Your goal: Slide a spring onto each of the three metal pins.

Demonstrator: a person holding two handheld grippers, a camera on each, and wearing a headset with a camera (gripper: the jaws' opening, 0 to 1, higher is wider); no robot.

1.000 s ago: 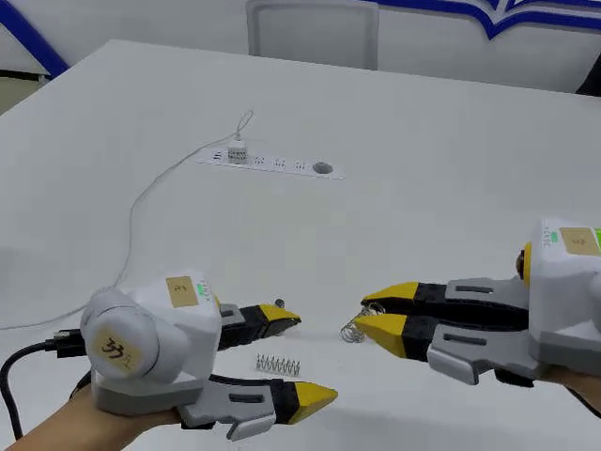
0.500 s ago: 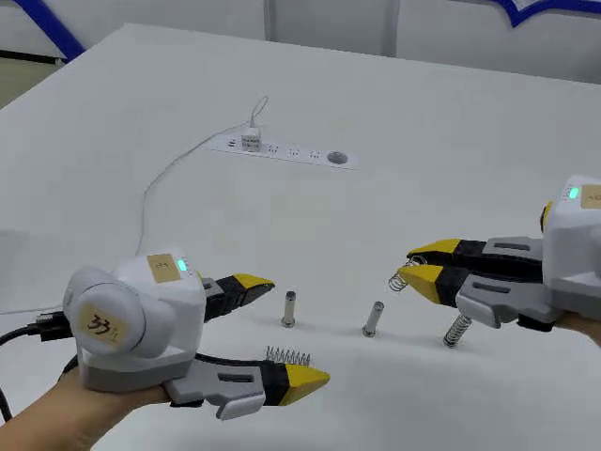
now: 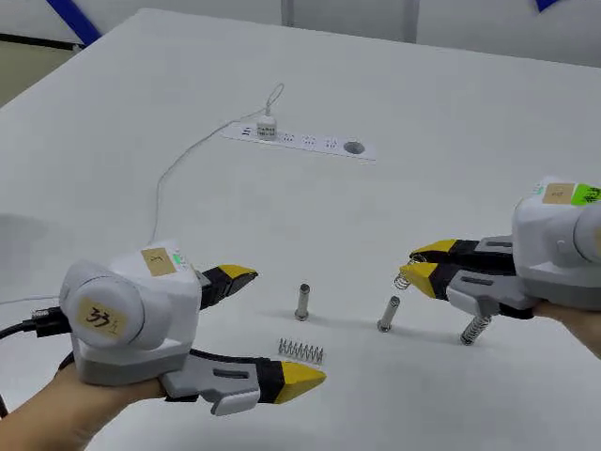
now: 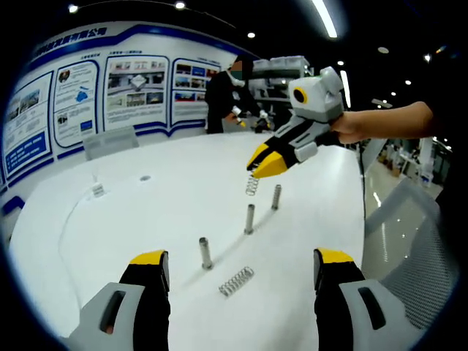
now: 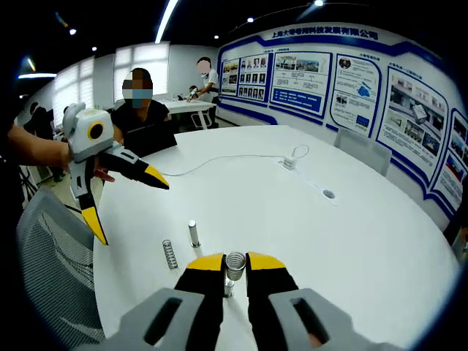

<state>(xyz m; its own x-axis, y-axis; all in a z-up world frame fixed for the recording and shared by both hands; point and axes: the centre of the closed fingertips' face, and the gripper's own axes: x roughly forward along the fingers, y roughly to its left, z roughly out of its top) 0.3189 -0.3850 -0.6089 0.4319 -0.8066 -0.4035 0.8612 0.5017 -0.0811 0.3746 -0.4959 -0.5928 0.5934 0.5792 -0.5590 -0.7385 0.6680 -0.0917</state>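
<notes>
White tabletop bears everything. Nearest, the left gripper (image 3: 282, 327) is held spread and empty, and a loose coiled steel spring (image 3: 300, 351) lies flat just beside its lower tip. Beyond, one short upright metal pin (image 3: 302, 302) and the middle pin (image 3: 388, 314) are bare; the third pin (image 3: 476, 327) appears already sprung. The right gripper (image 3: 413, 265) is pinched on a small held spring (image 3: 402, 279), which has been brought slightly nearer the middle pin than half a second ago
</notes>
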